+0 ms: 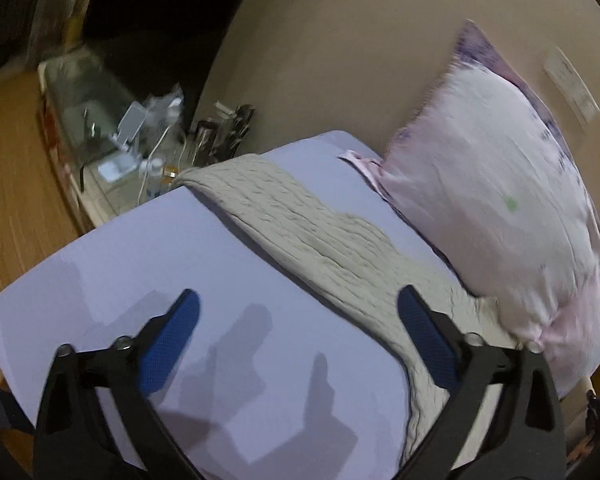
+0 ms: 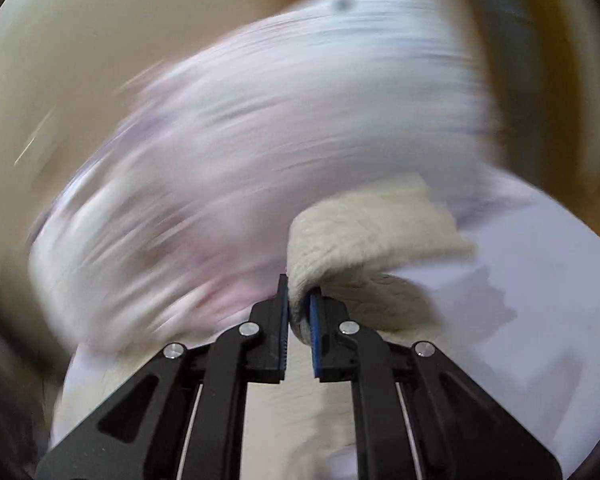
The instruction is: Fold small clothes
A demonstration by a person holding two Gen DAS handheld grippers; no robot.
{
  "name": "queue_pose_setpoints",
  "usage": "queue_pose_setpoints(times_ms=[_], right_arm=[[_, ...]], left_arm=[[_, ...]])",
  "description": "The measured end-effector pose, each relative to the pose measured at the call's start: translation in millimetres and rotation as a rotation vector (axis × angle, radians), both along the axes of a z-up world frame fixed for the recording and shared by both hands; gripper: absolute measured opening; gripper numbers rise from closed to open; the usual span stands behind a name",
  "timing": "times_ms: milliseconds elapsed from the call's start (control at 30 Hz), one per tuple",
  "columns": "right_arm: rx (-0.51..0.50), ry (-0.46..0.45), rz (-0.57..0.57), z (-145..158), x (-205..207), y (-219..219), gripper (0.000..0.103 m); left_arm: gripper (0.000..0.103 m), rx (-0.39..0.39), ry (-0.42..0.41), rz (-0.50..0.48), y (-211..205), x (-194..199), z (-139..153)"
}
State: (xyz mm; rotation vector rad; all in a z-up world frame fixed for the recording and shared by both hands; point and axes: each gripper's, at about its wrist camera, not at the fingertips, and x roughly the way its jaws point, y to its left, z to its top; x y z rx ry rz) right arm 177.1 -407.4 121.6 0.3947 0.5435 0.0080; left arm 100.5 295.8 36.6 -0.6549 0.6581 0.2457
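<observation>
A beige knitted garment (image 1: 320, 236) lies stretched in a long strip across the lilac bed sheet (image 1: 160, 248). My left gripper (image 1: 298, 324) is open and empty, hovering above the sheet with its right finger over the garment's edge. My right gripper (image 2: 299, 300) is shut on an end of the same beige garment (image 2: 364, 232), lifted and curled over above the sheet (image 2: 540, 280). The right wrist view is heavily blurred by motion.
A large pink and white pillow (image 1: 500, 184) leans against the beige wall (image 1: 340, 40) beside the garment; it fills the right wrist view (image 2: 240, 160). A cluttered glass-topped side table (image 1: 112, 136) with cables and bottles stands left of the bed, on a wooden floor (image 1: 16, 184).
</observation>
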Motion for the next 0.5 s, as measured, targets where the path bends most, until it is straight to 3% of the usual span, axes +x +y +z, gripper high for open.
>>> queue_pose_setpoints(times_ms=[100,133,200,233,267,333,500], right_arm=[[-0.123,0.078,0.312,-17,20,123,0.014],[-0.147,0.141,0.432,-32,26,165,0.023],[-0.158,0.187,0.519,-47,24,201,0.047],[-0.157,0.17,0.516,-49,21,206,0.065],[-0.156,0.148,0.501,-49,19,206,0.076],[-0.127,0.106,0.471,-45,11,188,0.078],[-0.057,0.101,0.4,-36,-14,152,0.083]], left_arm=[[0.092,-0.062,0.009,0.013,7,9,-5],[0.092,-0.087,0.012,0.027,10,14,-6],[0.092,-0.13,0.007,0.04,15,15,-11],[0.092,-0.164,0.011,0.052,20,20,-14],[0.092,-0.183,0.01,0.059,25,22,-17],[0.09,-0.219,0.014,0.072,31,28,-22],[0.082,-0.278,0.001,0.123,55,48,-30]])
